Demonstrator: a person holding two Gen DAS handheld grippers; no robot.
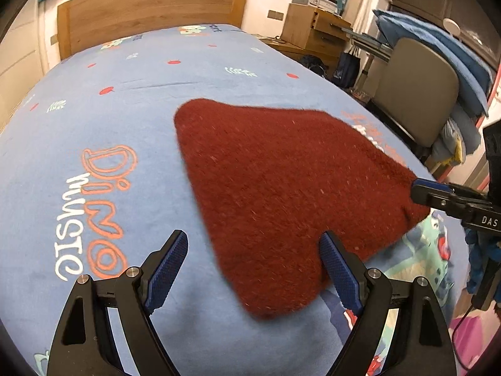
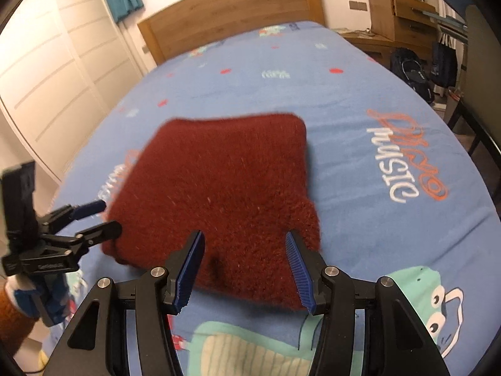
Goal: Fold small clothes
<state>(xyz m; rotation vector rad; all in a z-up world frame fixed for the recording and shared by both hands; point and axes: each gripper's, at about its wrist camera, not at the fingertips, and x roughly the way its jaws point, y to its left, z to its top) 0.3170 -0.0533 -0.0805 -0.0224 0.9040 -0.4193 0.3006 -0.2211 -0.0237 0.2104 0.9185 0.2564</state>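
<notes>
A dark red knitted garment lies flat on the blue printed bed sheet. My left gripper hovers open over its near edge; its right pad is over the cloth and its left pad is over bare sheet. The right gripper reaches in at the garment's right corner. In the right wrist view the garment spreads ahead, and my right gripper stands open above its near edge, with neither pad pressing on the cloth. The left gripper shows open at the cloth's left edge.
A wooden headboard closes the far end of the bed. A grey chair piled with blue bedding and a wooden desk stand to the right. White wardrobe doors line the left side. Bags sit on the floor.
</notes>
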